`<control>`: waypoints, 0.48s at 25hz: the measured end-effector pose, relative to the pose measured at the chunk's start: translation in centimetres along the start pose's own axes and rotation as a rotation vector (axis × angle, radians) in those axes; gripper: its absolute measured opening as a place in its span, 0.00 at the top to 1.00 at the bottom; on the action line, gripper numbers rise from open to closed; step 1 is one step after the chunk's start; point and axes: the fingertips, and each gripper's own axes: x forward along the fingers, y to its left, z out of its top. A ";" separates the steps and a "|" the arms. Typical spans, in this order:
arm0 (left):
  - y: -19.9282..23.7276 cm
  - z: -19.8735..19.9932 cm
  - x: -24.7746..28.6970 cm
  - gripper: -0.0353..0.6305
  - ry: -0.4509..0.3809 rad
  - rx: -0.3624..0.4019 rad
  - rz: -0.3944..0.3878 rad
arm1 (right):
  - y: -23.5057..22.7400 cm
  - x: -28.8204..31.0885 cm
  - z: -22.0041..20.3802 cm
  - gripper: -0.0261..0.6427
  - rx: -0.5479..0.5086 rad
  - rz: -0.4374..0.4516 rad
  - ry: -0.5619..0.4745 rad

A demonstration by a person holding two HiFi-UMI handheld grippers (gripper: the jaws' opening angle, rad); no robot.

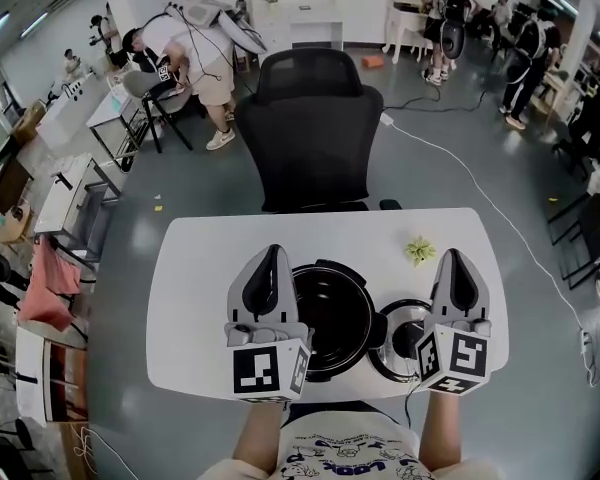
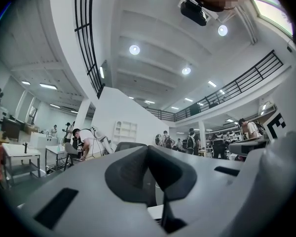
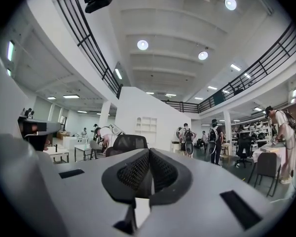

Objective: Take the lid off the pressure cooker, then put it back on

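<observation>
As the lid [image 1: 394, 328] lay off the cooker [image 1: 335, 318], we judged the first half of the task done and the second not yet begun. The lid rested on the white surface [image 1: 200, 268] just to the right of the open pot, knob up as far as we could tell. Its near edge was hidden behind the marker cube of the right gripper [image 1: 454, 258]. Set so close to the pot, it would need only a short carry to go back on. The pot stood toward our edge of the surface, its dark inside bare to the head view.

Both grippers hung above the surface and touched nothing. The left gripper [image 1: 271, 256] was over the pot's left rim and the right one over the lid's right side. Each pointed away from us, about level, so their own views showed the hall and a black chair [image 1: 315, 118] rather than the cooker. In each view the jaws were clenched pad against pad with nothing between them. We took this for a pause between the two steps. To pick the lid up, the right jaws would first have to part and dip to the knob. A small green thing [image 1: 418, 250] lay beyond the lid, clear of that path.
</observation>
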 end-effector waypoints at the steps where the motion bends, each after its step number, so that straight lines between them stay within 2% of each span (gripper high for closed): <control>1: -0.1 -0.1 0.0 0.93 0.001 -0.001 0.000 | 0.0 -0.1 -0.1 0.94 0.002 0.002 0.002; 12: 0.2 -0.5 0.7 0.93 0.017 -0.004 0.000 | 0.5 0.7 -0.2 0.94 0.013 0.017 0.009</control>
